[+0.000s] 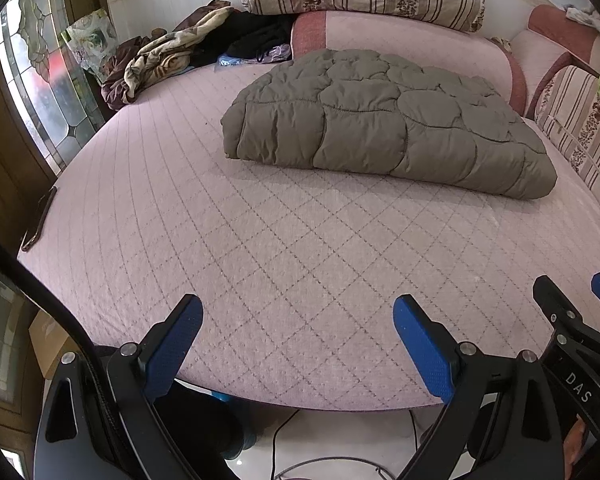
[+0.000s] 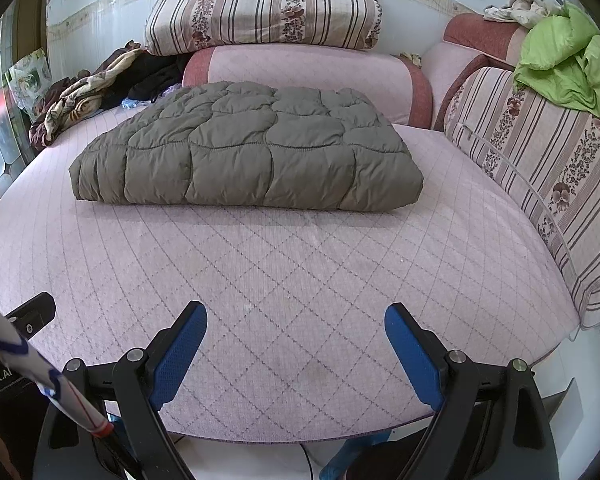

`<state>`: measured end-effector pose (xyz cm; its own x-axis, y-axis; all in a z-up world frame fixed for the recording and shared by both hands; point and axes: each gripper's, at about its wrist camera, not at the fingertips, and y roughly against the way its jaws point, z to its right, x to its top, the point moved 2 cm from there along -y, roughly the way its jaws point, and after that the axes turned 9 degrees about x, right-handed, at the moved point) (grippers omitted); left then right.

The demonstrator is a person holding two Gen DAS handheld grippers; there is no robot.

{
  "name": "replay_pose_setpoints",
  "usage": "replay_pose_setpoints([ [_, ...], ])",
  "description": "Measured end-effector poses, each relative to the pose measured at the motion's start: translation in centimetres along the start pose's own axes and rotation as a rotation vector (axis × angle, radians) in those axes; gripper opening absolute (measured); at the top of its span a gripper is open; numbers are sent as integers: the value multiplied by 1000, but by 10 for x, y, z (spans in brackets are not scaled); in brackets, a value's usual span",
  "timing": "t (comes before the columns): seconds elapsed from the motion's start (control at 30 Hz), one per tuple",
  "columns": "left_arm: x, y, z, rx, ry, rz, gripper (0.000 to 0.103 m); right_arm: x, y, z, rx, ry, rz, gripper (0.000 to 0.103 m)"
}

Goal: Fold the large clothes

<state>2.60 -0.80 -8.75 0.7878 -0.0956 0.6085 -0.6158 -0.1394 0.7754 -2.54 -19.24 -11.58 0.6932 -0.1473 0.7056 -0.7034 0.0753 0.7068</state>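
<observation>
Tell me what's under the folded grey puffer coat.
The puffer coat lies directly on the pink quilted bed cover. Anything folded inside or beneath it is hidden.

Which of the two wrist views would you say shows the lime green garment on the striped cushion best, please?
The right wrist view: the lime green garment lies crumpled in full view on the striped cushion. The left wrist view catches only a sliver of the garment at its right edge.

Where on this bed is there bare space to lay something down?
The near half of the pink mattress is bare, between the folded grey quilted coat and both open grippers. The far left corner is crowded with a heap of clothes; striped cushions line the right.
</observation>
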Motion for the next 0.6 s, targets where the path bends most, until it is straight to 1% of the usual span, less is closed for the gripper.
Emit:
replay_pose_setpoints([
  [0.6,-3,-11,-2,-15,4,-40,95,-2,-6,-6,1,13,-17,93],
])
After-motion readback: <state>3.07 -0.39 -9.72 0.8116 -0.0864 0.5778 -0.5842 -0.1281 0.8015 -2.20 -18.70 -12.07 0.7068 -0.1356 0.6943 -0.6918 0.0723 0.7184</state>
